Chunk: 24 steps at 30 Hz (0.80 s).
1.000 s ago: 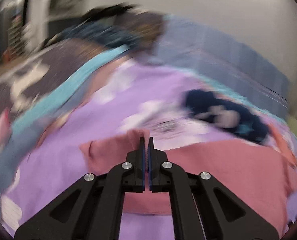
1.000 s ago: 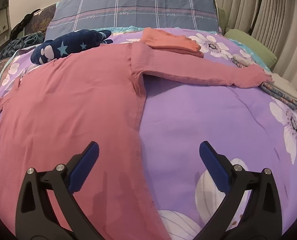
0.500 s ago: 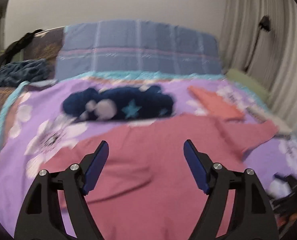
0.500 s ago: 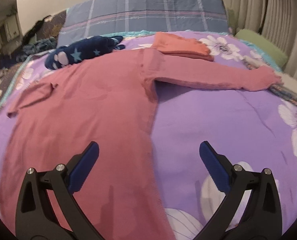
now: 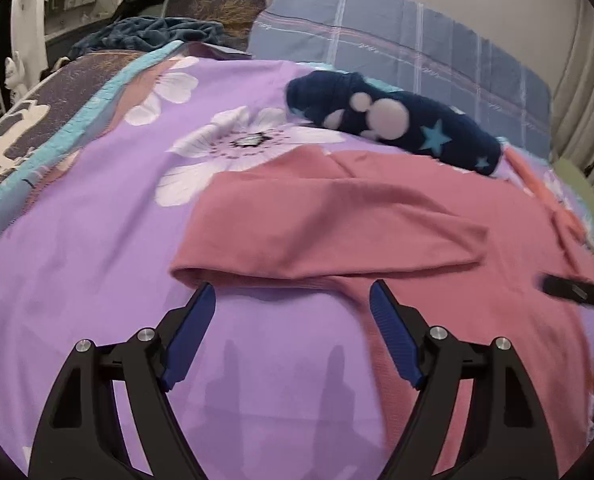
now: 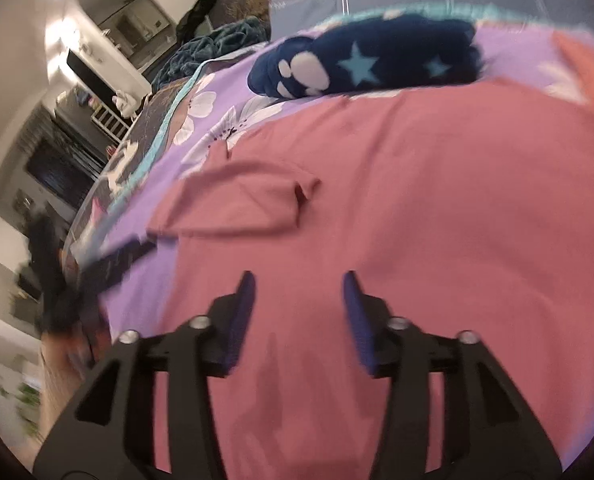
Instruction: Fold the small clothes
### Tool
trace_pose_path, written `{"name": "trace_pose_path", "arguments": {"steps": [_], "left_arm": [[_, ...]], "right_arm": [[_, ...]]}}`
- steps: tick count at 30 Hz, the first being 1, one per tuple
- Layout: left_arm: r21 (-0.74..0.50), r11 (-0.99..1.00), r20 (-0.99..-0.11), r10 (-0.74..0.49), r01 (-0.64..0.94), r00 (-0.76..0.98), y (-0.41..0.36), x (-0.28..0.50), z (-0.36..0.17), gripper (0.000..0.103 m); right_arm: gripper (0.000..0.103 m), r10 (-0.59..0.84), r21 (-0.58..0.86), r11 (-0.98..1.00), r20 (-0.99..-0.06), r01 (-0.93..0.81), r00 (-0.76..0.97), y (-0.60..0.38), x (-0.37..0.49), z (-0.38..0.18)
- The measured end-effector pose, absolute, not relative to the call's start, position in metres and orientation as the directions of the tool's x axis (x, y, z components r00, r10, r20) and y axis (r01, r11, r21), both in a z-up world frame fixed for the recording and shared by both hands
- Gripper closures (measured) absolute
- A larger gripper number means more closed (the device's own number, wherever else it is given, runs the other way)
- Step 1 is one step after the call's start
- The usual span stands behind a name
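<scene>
Purple bedspread (image 5: pixel 97 248) carries the pink top (image 6: pixel 417 200), its left sleeve (image 5: pixel 317 232) already folded in. My left gripper (image 5: pixel 291 300) is released; the right gripper (image 6: pixel 297 288), jaws just closing, holds nothing. I'd pinch the hem cleanly.

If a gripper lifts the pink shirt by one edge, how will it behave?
The pink shirt would probably hang limp: its folded sleeve lies flat with soft creases. It looks thin, so likely light. It may drag across the purple bedsheet rather than slide freely.
</scene>
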<state>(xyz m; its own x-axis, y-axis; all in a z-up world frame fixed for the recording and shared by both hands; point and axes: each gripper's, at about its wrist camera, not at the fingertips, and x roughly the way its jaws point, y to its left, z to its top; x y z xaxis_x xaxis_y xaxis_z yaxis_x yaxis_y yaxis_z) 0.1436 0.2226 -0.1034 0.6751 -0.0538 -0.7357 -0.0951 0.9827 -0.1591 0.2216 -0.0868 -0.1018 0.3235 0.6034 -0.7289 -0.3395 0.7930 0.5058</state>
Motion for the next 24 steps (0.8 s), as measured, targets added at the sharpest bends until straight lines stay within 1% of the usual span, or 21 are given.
{"name": "trace_pose_path", "arguments": {"steps": [3, 4, 5, 6, 7, 8, 9, 11, 16, 18, 19, 20, 21, 22, 24], "left_arm": [[-0.109, 0.994, -0.692, -0.095, 0.026, 0.715, 0.188, 0.141, -0.091, 0.024], [-0.082, 0.994, -0.684, -0.106, 0.069, 0.722, 0.175, 0.141, -0.089, 0.024], [-0.045, 0.992, -0.677, -0.118, 0.119, 0.726, 0.159, 0.141, -0.087, 0.026], [-0.009, 0.986, -0.673, -0.127, 0.164, 0.729, 0.145, 0.142, -0.086, 0.033], [0.017, 0.981, -0.673, -0.132, 0.193, 0.728, 0.134, 0.144, -0.087, 0.039], [0.040, 0.974, -0.677, -0.138, 0.224, 0.723, 0.122, 0.147, -0.089, 0.048], [0.047, 0.966, -0.690, -0.152, 0.253, 0.708, 0.110, 0.152, -0.094, 0.058], [0.018, 0.958, -0.719, -0.187, 0.287, 0.669, 0.094, 0.166, -0.105, 0.067], [0.007, 0.952, -0.740, -0.200, 0.305, 0.642, 0.075, 0.188, -0.121, 0.066], [0.017, 0.949, -0.747, -0.197, 0.315, 0.635, 0.067, 0.196, -0.125, 0.065], [0.034, 0.948, -0.751, -0.186, 0.318, 0.634, 0.063, 0.199, -0.127, 0.065], [0.051, 0.946, -0.754, -0.173, 0.319, 0.633, 0.060, 0.201, -0.128, 0.070], [0.065, 0.944, -0.758, -0.163, 0.322, 0.631, 0.058, 0.203, -0.130, 0.099], [0.057, 0.943, -0.766, -0.168, 0.326, 0.620, 0.059, 0.206, -0.130, 0.102], [0.020, 0.949, -0.754, -0.192, 0.314, 0.628, 0.065, 0.205, -0.124, 0.103]], "right_arm": [[0.053, 0.665, 0.632, 0.747, -0.699, -0.208, 0.262, -0.078, 0.265, -0.120], [0.057, 0.683, 0.665, 0.729, -0.686, -0.162, 0.252, -0.079, 0.275, -0.126], [0.060, 0.699, 0.699, 0.708, -0.675, -0.101, 0.234, -0.080, 0.289, -0.133], [0.061, 0.702, 0.705, 0.704, -0.676, -0.080, 0.225, -0.080, 0.295, -0.136], [0.064, 0.705, 0.710, 0.701, -0.676, -0.064, 0.213, -0.079, 0.301, -0.138], [0.064, 0.706, 0.711, 0.701, -0.678, -0.061, 0.203, -0.078, 0.308, -0.139], [0.064, 0.704, 0.707, 0.704, -0.682, -0.068, 0.196, -0.076, 0.313, -0.138], [0.064, 0.696, 0.691, 0.717, -0.700, -0.097, 0.162, -0.069, 0.321, -0.135], [0.065, 0.644, 0.626, 0.762, -0.760, -0.165, 0.090, -0.052, 0.334, -0.133], [0.071, 0.592, 0.570, 0.798, -0.802, -0.196, 0.076, -0.040, 0.335, -0.133], [0.080, 0.573, 0.550, 0.810, -0.816, -0.202, 0.075, -0.037, 0.335, -0.132], [0.095, 0.547, 0.523, 0.826, -0.834, -0.210, 0.074, -0.033, 0.336, -0.132], [0.099, 0.523, 0.498, 0.840, -0.849, -0.215, 0.073, -0.030, 0.336, -0.133], [0.099, 0.522, 0.498, 0.841, -0.850, -0.210, 0.072, -0.030, 0.336, -0.133], [0.100, 0.546, 0.525, 0.830, -0.834, -0.187, 0.085, -0.036, 0.336, -0.129]]}}
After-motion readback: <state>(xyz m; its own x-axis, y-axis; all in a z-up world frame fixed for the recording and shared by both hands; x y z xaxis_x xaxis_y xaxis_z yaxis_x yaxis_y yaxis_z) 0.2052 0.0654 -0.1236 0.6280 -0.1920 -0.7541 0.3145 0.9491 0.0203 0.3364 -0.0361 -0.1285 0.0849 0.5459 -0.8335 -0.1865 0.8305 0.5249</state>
